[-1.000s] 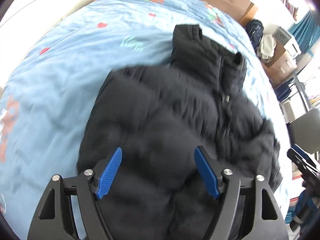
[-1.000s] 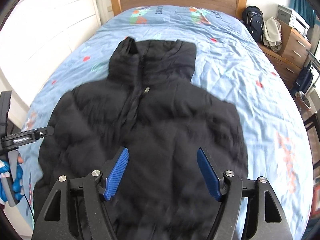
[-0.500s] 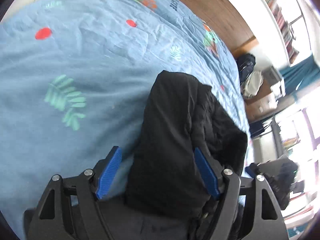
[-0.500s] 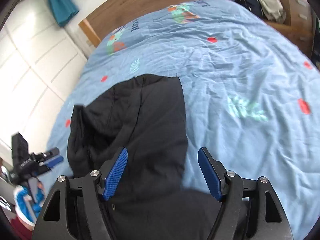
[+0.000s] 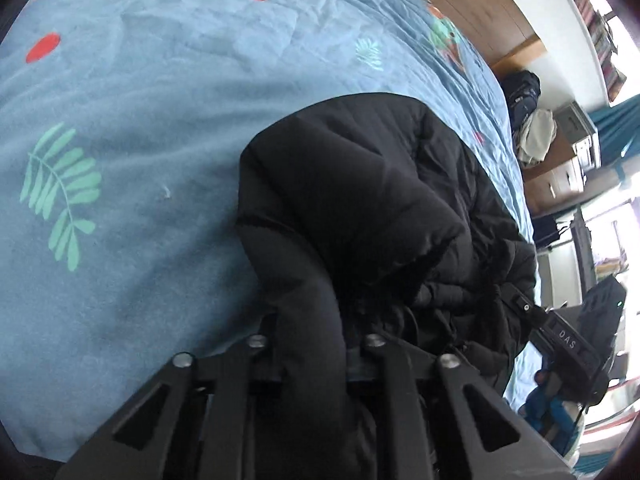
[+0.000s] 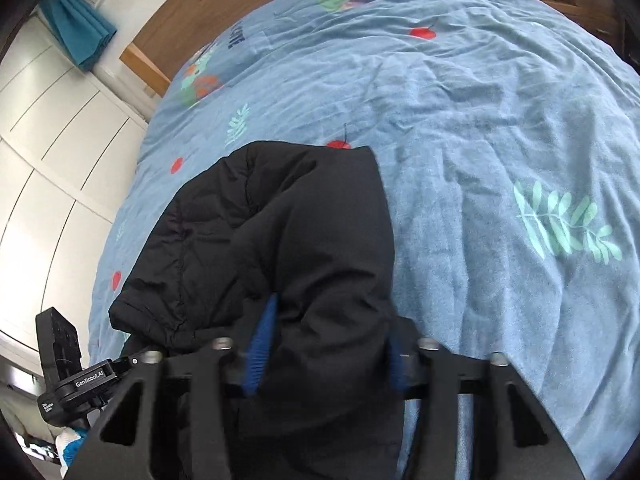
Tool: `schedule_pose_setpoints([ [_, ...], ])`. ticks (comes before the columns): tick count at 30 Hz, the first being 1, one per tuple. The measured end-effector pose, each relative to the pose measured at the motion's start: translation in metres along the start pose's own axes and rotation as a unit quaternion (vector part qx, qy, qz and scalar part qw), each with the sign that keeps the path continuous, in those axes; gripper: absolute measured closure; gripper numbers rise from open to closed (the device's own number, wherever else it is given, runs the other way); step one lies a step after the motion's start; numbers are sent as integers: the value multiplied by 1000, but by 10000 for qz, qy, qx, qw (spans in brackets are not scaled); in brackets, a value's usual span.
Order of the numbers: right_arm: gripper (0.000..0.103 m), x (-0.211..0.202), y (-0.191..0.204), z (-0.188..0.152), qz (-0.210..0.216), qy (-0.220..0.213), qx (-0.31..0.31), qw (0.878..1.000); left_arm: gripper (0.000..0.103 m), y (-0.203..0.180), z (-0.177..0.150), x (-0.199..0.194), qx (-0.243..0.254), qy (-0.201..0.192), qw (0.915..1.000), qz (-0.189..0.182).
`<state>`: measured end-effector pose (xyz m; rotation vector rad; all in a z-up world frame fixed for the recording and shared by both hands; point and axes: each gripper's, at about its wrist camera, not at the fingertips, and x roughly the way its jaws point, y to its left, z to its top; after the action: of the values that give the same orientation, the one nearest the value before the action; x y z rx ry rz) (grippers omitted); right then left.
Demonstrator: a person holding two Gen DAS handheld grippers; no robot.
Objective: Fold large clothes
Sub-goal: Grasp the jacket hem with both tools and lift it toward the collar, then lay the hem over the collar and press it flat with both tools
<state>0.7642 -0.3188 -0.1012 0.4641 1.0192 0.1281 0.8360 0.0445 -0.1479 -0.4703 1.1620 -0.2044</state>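
A black puffer jacket (image 5: pixel 360 200) lies on a blue patterned bed cover (image 5: pixel 140 120), its hood end pointing toward the headboard. My left gripper (image 5: pixel 312 344) is at the hood's left side. Its jaws are closing on a thick fold of the fabric, which hides the pads. In the right wrist view the same jacket (image 6: pixel 300 240) bunches between the blue pads (image 6: pixel 260 344) of my right gripper (image 6: pixel 326 352), whose jaws are closing on the hood's right side. Each gripper shows at the edge of the other's view: the right gripper (image 5: pixel 568 336) and the left gripper (image 6: pixel 80 380).
The bed cover (image 6: pixel 500 120) spreads wide beyond the jacket. A wooden headboard (image 6: pixel 200 8) closes the far end. A white wardrobe (image 6: pixel 48 160) stands on one side of the bed. A dresser (image 5: pixel 560 176) and a dark backpack (image 5: pixel 520 88) are on the other.
Both grippers moved from over the jacket's body up to its hood and sank toward the bed. Their jaws stood wide apart before and have now closed in on the fabric.
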Motion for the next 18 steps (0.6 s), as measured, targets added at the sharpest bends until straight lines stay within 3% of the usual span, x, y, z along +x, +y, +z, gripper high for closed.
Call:
schedule_pose_setpoints([
  [2, 90, -11, 13, 0, -27, -86, -304, 9995, 94, -6, -3, -11, 91, -104, 9999, -3],
  [9, 92, -91, 35, -18, 155, -405, -908, 9949, 95, -13, -40, -71, 207, -385, 9985, -324],
  [18, 92, -187, 26, -97, 678, -721, -1016, 9899, 94, 2, -132, -148, 235, -619, 9942, -848],
])
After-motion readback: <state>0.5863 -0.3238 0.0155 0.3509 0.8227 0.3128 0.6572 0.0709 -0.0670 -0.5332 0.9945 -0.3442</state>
